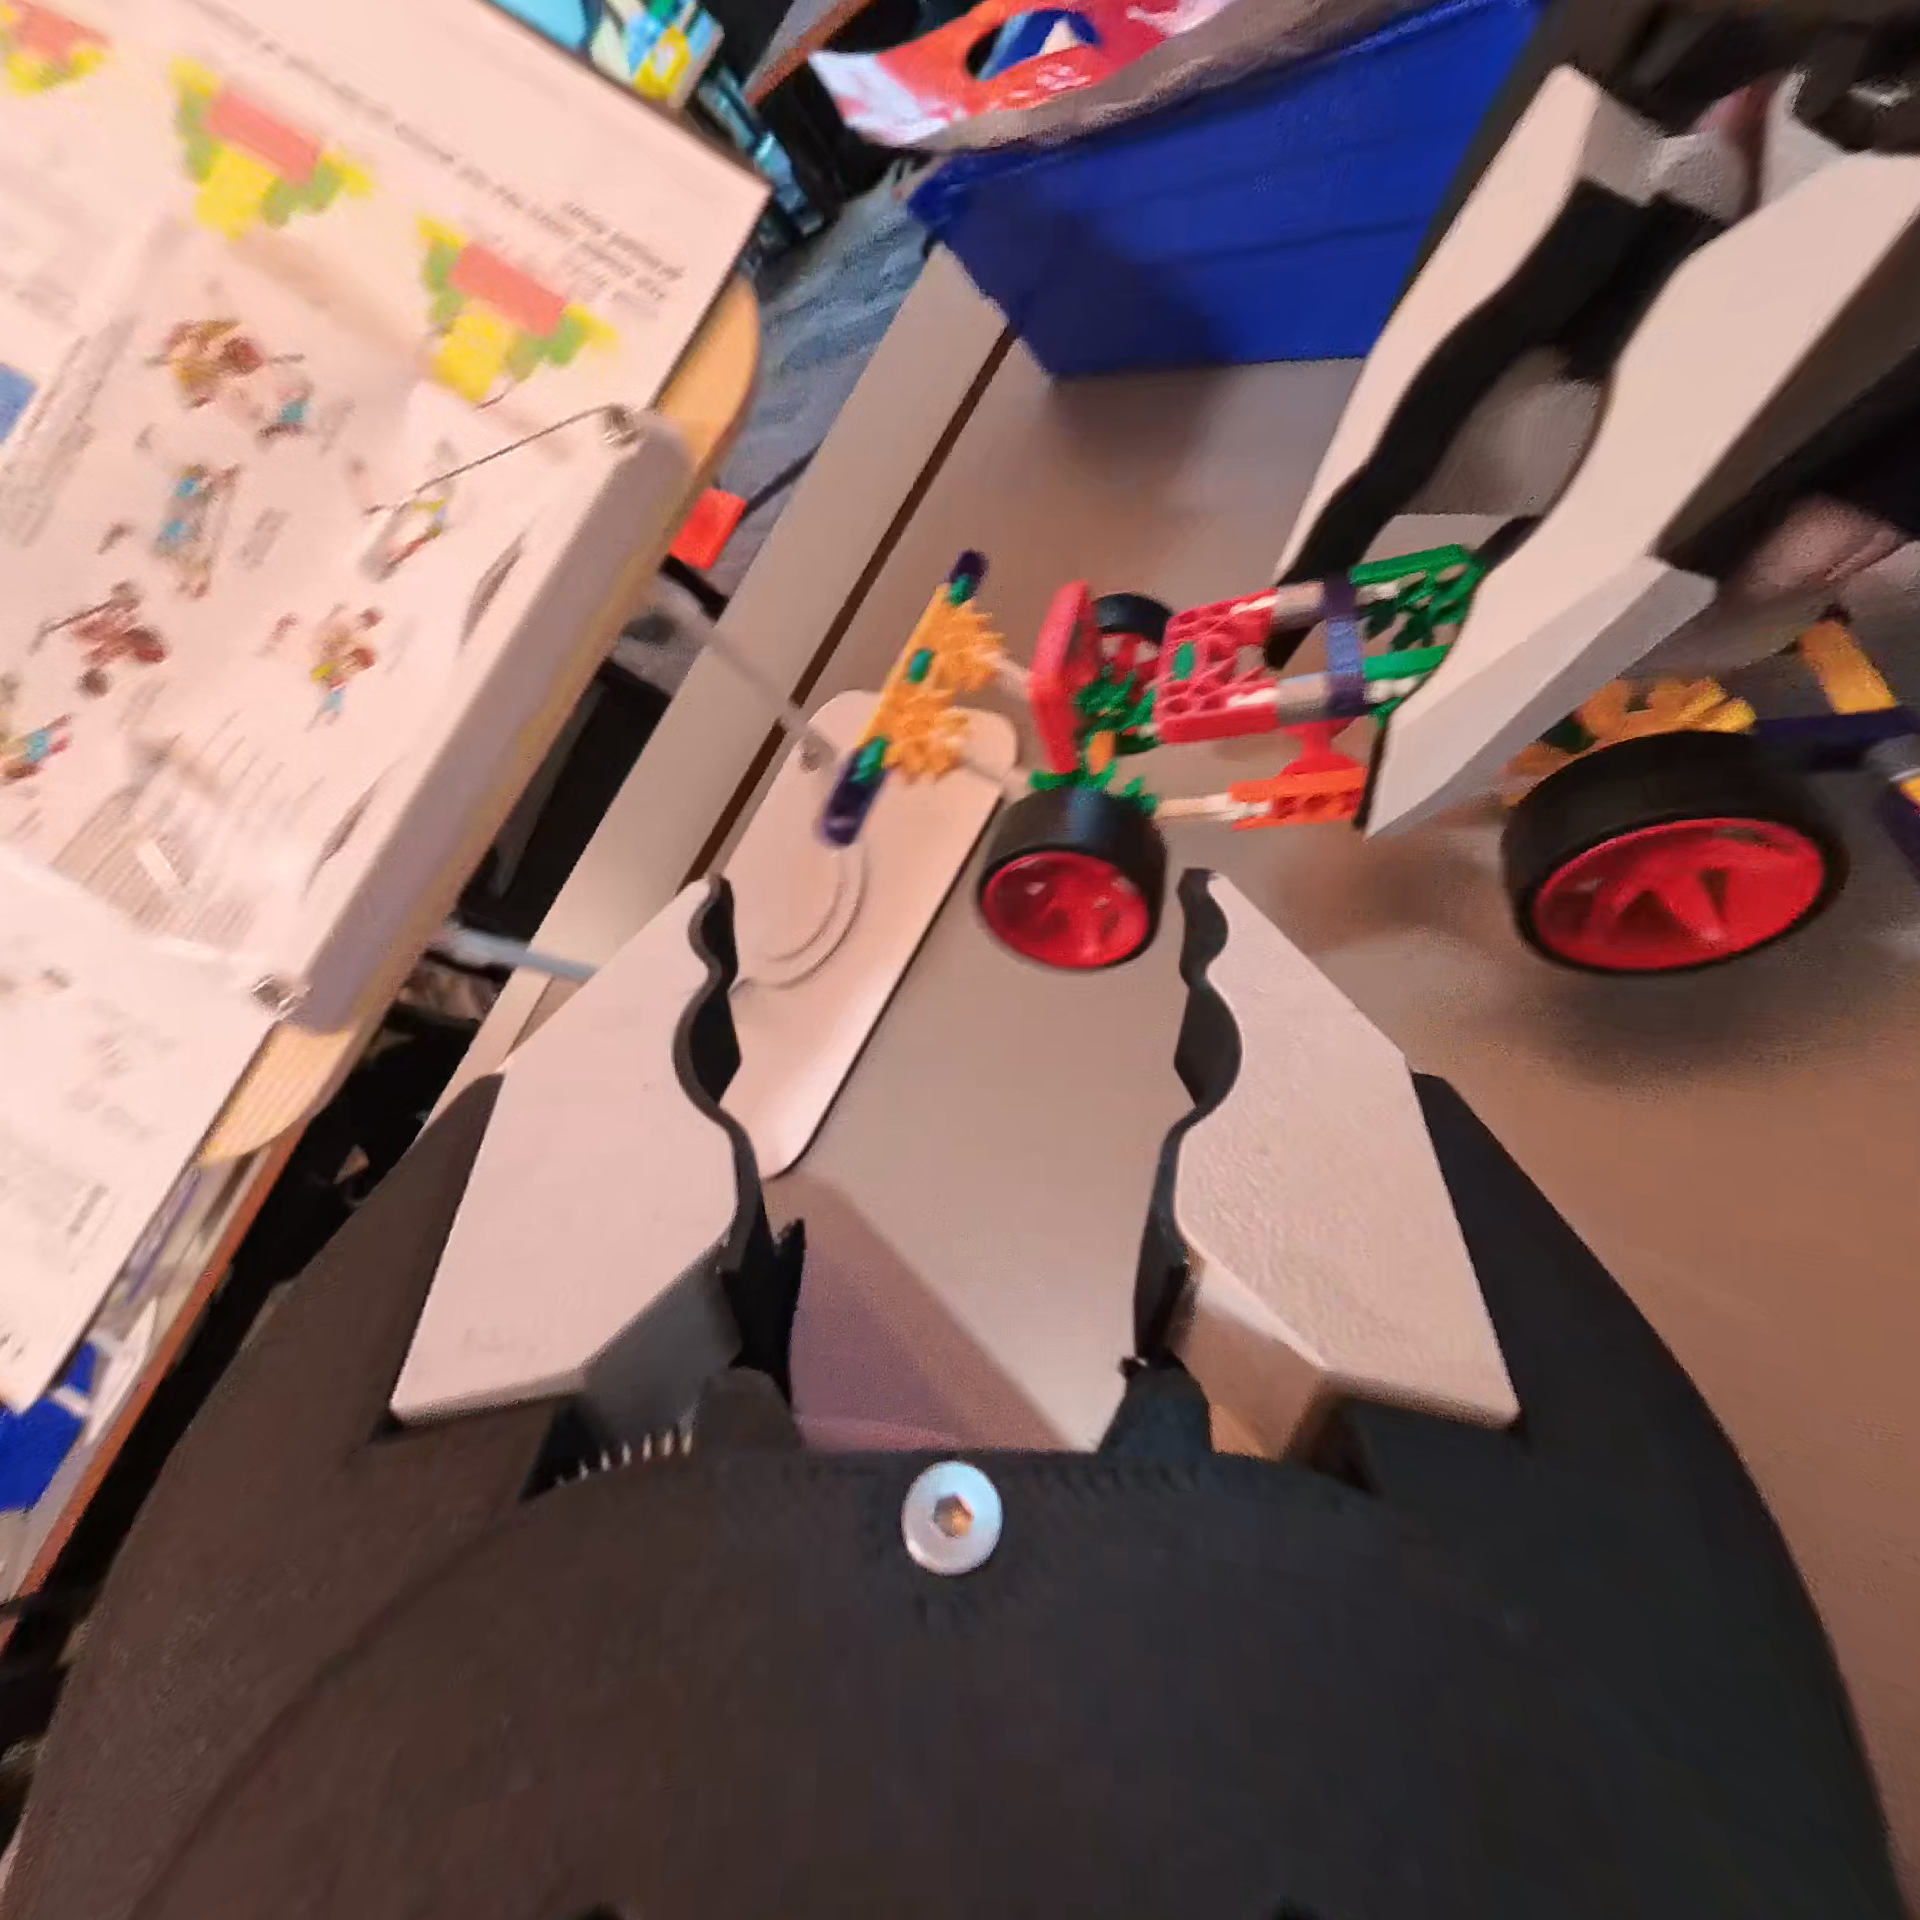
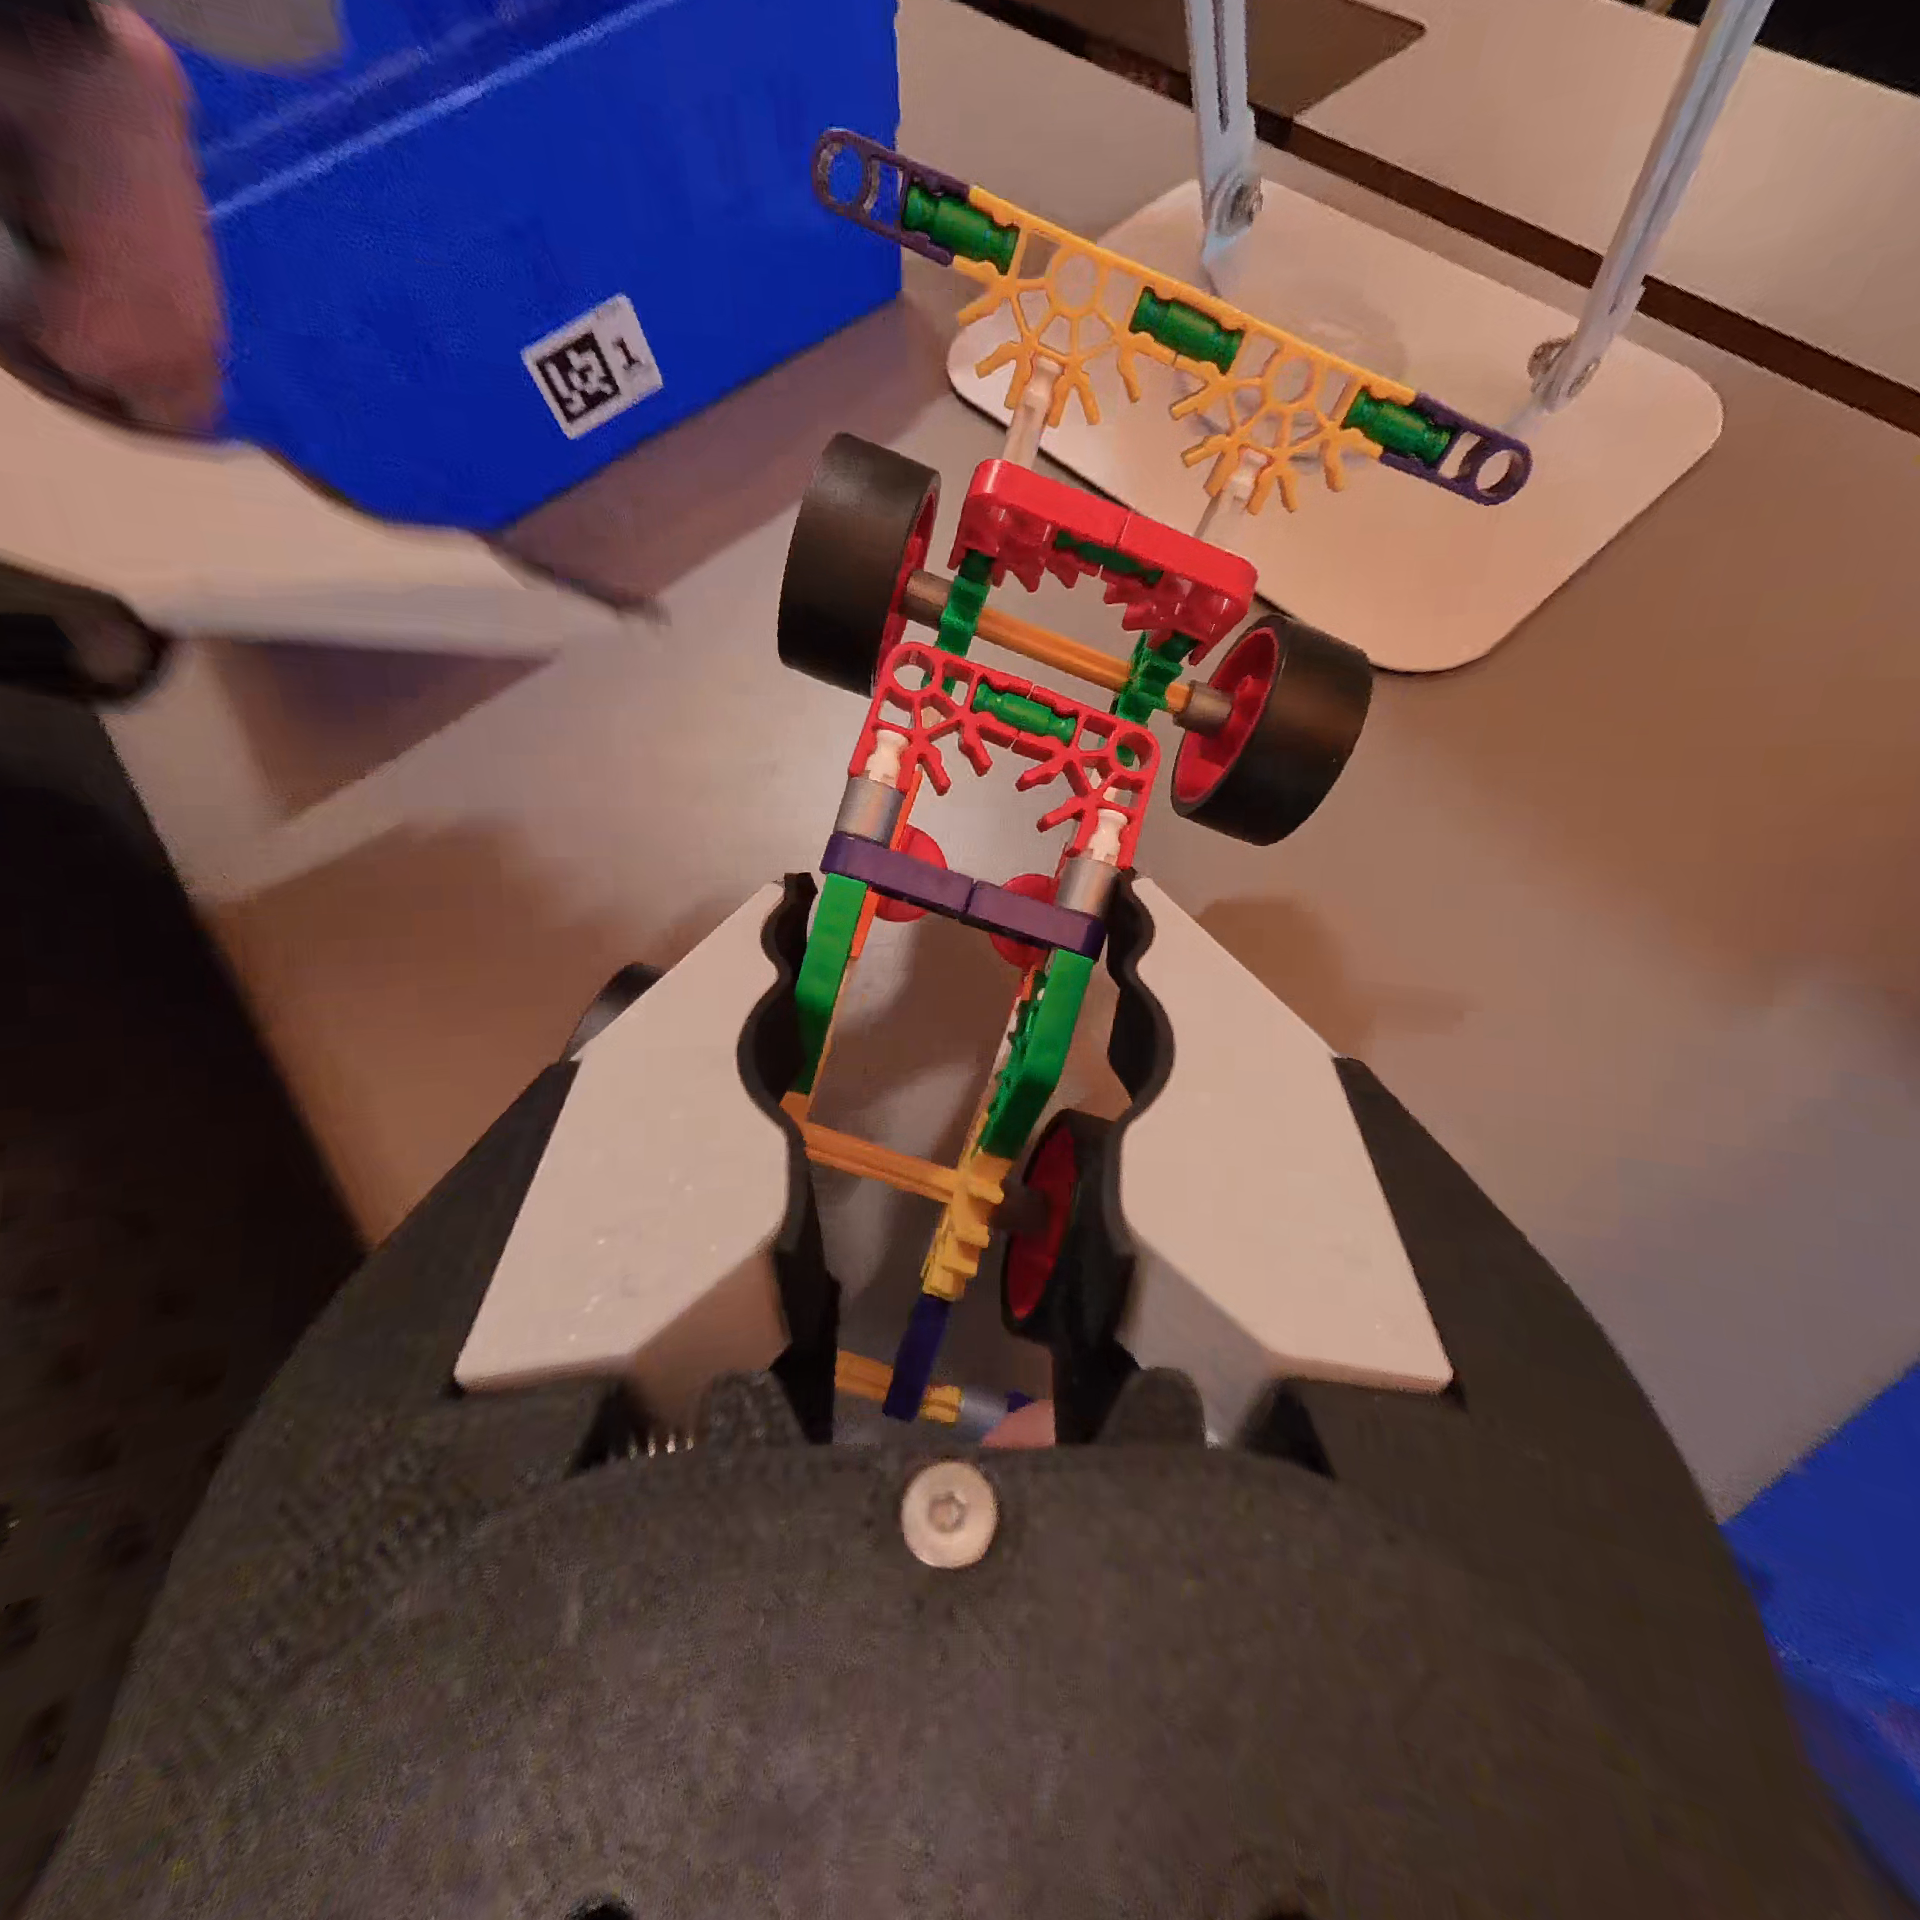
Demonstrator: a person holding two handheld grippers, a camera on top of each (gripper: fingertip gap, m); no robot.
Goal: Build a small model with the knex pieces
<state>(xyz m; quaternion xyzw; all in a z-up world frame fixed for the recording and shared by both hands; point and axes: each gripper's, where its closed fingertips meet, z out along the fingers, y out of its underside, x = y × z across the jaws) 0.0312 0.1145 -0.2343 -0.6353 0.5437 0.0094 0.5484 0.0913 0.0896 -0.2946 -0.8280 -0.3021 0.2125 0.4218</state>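
Observation:
A toy car [image 2: 1018, 717] built from coloured plastic rods has red wheels with black tyres and a yellow front wing [image 2: 1164, 322]. My right gripper [image 2: 961, 899] is shut on the car's green side rails, just behind the purple crossbar. In the left wrist view the car [image 1: 1216, 665] sits with its wheels on or close to the tan table [image 1: 1351, 1143], with the right gripper [image 1: 1351, 686] clamped on its middle. My left gripper [image 1: 956, 904] is open and empty, just in front of the car's front wheel [image 1: 1070, 883].
A blue bin [image 2: 520, 260] stands behind the car. A white stand base [image 2: 1455, 582] lies under the wing. An open instruction booklet [image 1: 260, 468] is propped at the left. A hand [image 2: 104, 260] shows at the far left.

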